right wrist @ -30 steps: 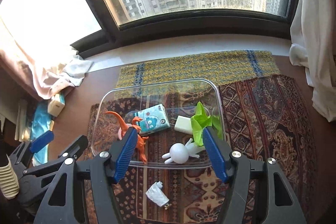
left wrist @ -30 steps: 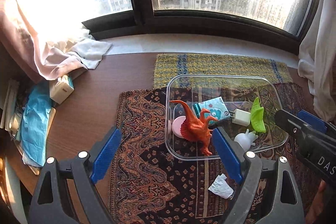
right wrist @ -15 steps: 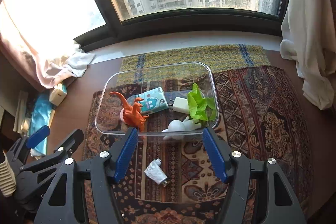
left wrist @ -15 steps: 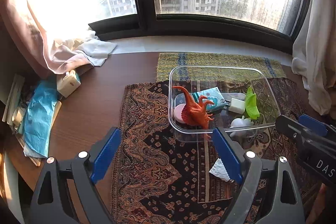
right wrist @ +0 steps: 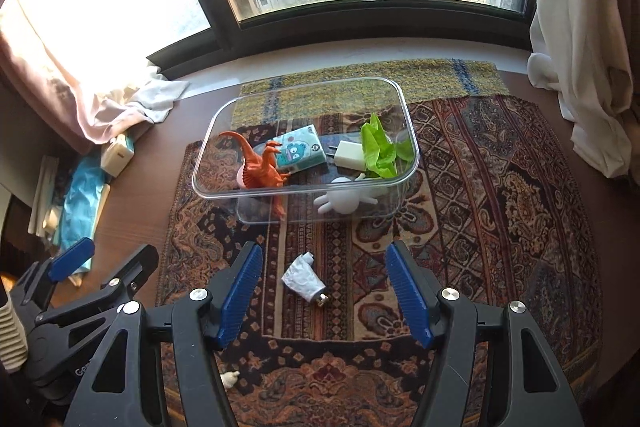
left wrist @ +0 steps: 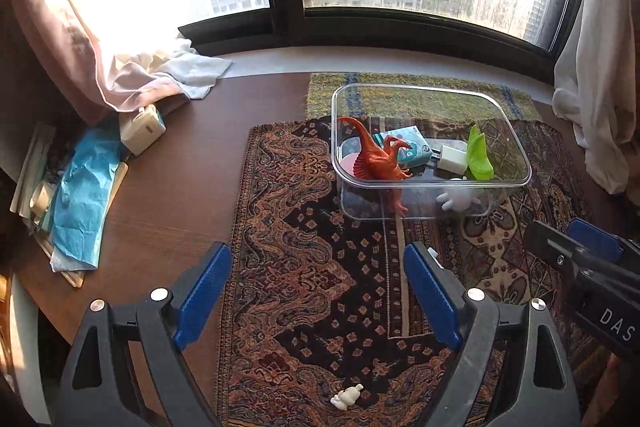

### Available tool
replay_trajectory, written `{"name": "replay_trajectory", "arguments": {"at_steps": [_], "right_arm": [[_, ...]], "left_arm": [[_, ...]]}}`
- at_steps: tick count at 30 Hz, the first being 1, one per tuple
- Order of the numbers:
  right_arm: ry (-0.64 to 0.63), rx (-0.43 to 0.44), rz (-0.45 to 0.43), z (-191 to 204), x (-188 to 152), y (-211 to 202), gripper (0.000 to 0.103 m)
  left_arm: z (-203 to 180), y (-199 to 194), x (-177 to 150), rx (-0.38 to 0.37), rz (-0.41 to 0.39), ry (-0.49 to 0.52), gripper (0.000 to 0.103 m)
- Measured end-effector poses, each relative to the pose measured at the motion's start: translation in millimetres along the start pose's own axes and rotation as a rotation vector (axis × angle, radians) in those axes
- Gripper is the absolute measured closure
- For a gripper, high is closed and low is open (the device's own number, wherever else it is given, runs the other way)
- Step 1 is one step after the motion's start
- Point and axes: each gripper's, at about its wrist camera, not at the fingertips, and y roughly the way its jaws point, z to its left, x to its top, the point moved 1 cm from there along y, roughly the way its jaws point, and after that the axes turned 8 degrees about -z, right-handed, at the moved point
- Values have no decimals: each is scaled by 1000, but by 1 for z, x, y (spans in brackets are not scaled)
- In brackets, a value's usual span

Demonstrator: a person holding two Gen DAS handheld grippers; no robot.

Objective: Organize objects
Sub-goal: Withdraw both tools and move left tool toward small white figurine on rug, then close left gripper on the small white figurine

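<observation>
Both jaws stand apart and hold nothing. On the left gripper the blue pads are wide, with only the patterned rug between them. On the right gripper the pads are a little less wide; a crumpled white packet lies on the rug between them, touching neither pad.

Above both grippers, in the middle of each frame, a clear plastic box stands on the rug. Inside it are an orange dinosaur, a teal tissue pack, a white charger, a green lettuce leaf and a white rabbit figure. A small white figure lies on the rug at the bottom of the left view. The wooden counter shows at the left of the rug.
</observation>
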Motion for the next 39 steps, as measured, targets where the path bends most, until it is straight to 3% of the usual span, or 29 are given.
{"name": "replay_trajectory", "arguments": {"at_steps": [18, 22, 39], "right_arm": [[-32, -23, 62, 2, -47, 7, 38], [-40, -32, 81, 1, -55, 11, 38], [-42, -83, 153, -3, -90, 25, 38]], "left_arm": [[4, 8, -61, -41, 148, 21, 30], [3, 10, -74, -60, 182, 32, 38], [-3, 25, -125, -155, 320, 89, 52]]}}
